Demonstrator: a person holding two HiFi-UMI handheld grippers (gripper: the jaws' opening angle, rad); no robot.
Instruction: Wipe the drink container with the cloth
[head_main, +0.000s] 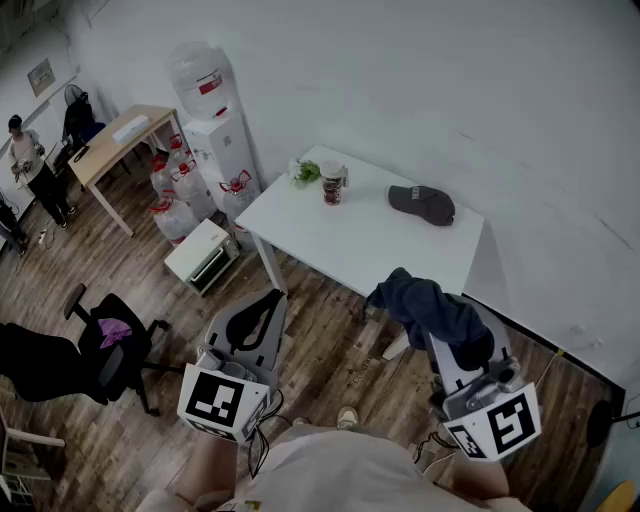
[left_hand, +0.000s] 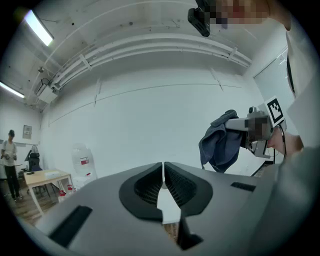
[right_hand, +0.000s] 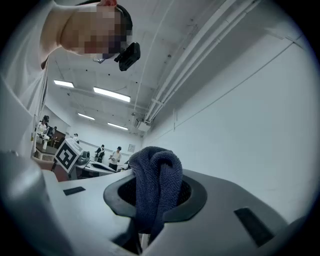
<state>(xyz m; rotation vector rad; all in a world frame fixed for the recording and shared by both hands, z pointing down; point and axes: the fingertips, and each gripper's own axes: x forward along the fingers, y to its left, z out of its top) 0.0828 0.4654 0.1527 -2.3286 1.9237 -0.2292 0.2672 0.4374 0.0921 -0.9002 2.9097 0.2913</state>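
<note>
The drink container (head_main: 332, 186), a clear cup of dark drink, stands near the far edge of the white table (head_main: 340, 240). In the head view both grippers hover over the wood floor, short of the table. My right gripper (head_main: 441, 335) is shut on a dark blue cloth (head_main: 428, 308), which bunches over its jaws and hides the tips. In the right gripper view the cloth (right_hand: 156, 177) hangs pinched between the pads. My left gripper (head_main: 262, 303) is shut with nothing in it; its pads (left_hand: 172, 186) meet in the left gripper view, where the cloth (left_hand: 221, 144) shows at the right.
A dark cap (head_main: 422, 204) and a small green plant (head_main: 305, 172) lie on the table by the cup. A water dispenser (head_main: 215, 115), several water jugs (head_main: 172, 195) and a white box (head_main: 203, 255) stand to the table's left. An office chair (head_main: 108, 345) is near left.
</note>
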